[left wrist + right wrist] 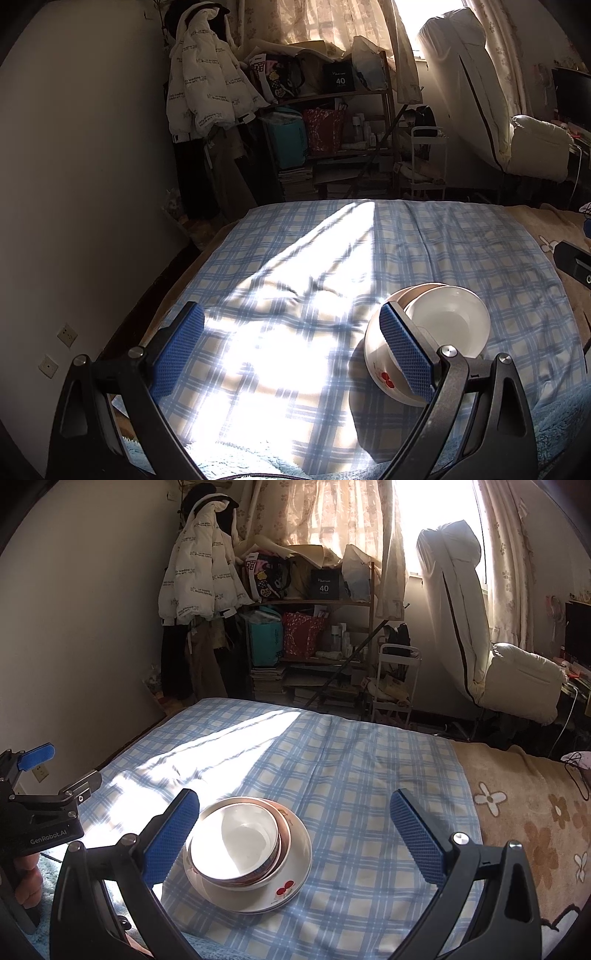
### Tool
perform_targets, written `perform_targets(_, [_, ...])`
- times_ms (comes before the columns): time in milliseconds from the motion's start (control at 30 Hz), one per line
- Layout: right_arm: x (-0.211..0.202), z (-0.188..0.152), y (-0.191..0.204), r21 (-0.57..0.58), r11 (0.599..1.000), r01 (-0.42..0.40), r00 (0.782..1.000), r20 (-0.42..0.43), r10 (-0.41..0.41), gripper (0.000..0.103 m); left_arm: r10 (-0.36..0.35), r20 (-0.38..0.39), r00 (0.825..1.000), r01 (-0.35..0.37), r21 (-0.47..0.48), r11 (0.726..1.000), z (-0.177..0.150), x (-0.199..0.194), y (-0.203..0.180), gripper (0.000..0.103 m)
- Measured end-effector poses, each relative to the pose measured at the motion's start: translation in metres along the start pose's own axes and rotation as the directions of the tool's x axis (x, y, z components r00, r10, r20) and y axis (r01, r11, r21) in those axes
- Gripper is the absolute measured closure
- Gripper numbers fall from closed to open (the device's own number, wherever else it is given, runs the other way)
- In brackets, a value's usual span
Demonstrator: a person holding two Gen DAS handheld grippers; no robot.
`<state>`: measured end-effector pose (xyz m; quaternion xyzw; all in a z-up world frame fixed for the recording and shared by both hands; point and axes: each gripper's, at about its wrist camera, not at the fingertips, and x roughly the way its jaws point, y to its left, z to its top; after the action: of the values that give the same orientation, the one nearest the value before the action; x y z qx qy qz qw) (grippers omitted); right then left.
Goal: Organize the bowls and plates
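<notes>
A stack of dishes sits on the blue checked cloth (362,775): a white bowl (236,843) inside a brown-rimmed bowl (282,840), on a white plate (291,864) with a red cherry print. In the left wrist view the same stack (443,321) stands just behind the right fingertip. My left gripper (295,347) is open and empty, with the stack to its right. My right gripper (295,838) is open and empty, and the stack lies between its fingers, close to the left one. The left gripper also shows at the right wrist view's left edge (40,797).
The cloth covers a bed, with a tan flowered blanket (528,812) on the right and a blue fleece (236,461) at the near edge. A wall (92,166) runs along the left. A cluttered shelf (314,627), hanging jacket and chair stand beyond the bed's far edge.
</notes>
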<state>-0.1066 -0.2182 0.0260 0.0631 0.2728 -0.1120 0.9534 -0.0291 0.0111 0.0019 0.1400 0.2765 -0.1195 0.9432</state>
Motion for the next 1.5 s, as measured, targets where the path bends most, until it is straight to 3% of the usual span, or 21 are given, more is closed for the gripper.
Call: perform_targets(1500, [0.0020,-0.0021,-0.0005,0.006,1.000,0.008,1.000,0.000,-0.008,0.000,0.035,0.015,0.999,-0.035,-0.011,0.999,-0.0017,-0.0010,0.0032,0.009])
